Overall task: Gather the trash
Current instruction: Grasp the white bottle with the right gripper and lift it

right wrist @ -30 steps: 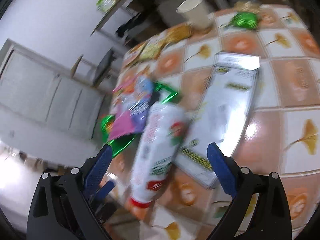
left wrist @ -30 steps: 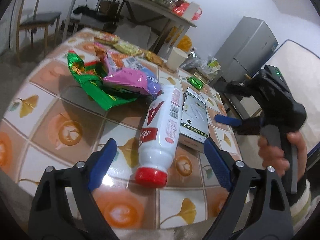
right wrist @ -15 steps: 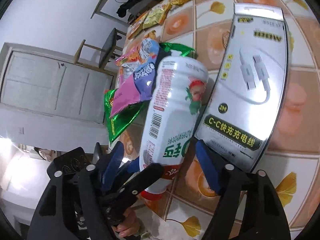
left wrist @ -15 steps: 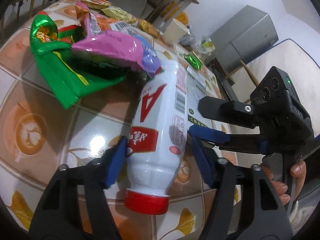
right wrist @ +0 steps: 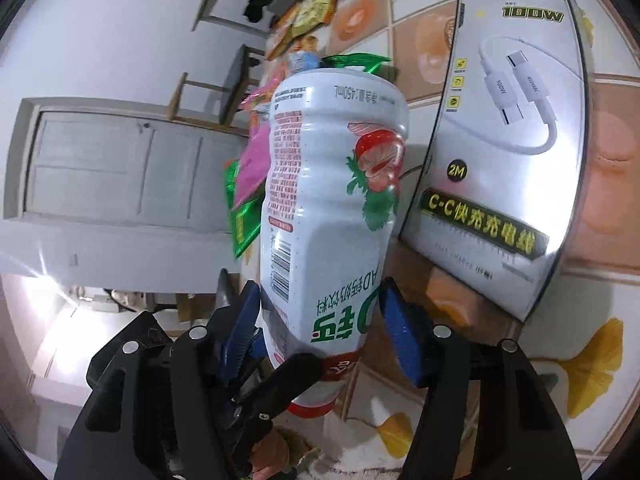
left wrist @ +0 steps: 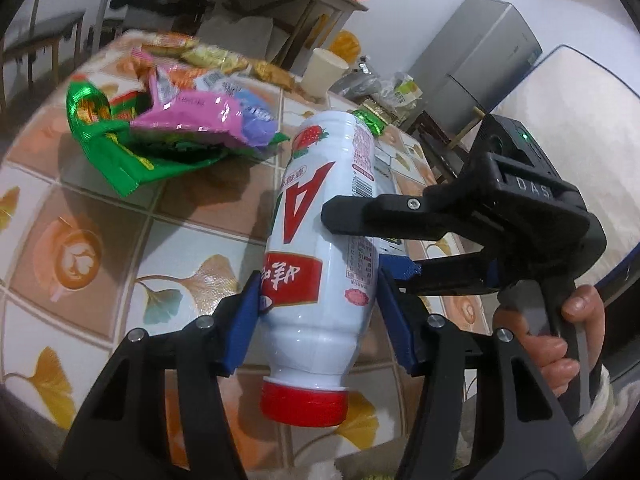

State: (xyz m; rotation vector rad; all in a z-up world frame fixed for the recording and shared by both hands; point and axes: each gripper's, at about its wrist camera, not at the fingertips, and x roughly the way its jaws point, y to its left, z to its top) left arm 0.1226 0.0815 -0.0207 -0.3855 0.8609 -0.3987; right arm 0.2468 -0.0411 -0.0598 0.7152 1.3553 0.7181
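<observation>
Both blue-padded tools are on the white bottle now: the left hand-held gripper clamps its lower body, and the right hand-held gripper is closing on it too. The bottle is tilted above the tiled surface, red cap toward the cameras, beside a cable box.

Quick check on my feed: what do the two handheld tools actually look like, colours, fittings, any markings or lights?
Both match: the left tool and right tool have matte black angular arms with silver round screw heads and flat blue pads on the fingers. Seen from the left wrist, the right tool's black body carries raised "DAS" lettering, a small green light and a grey trigger. No cables or sleeves visible.
</observation>
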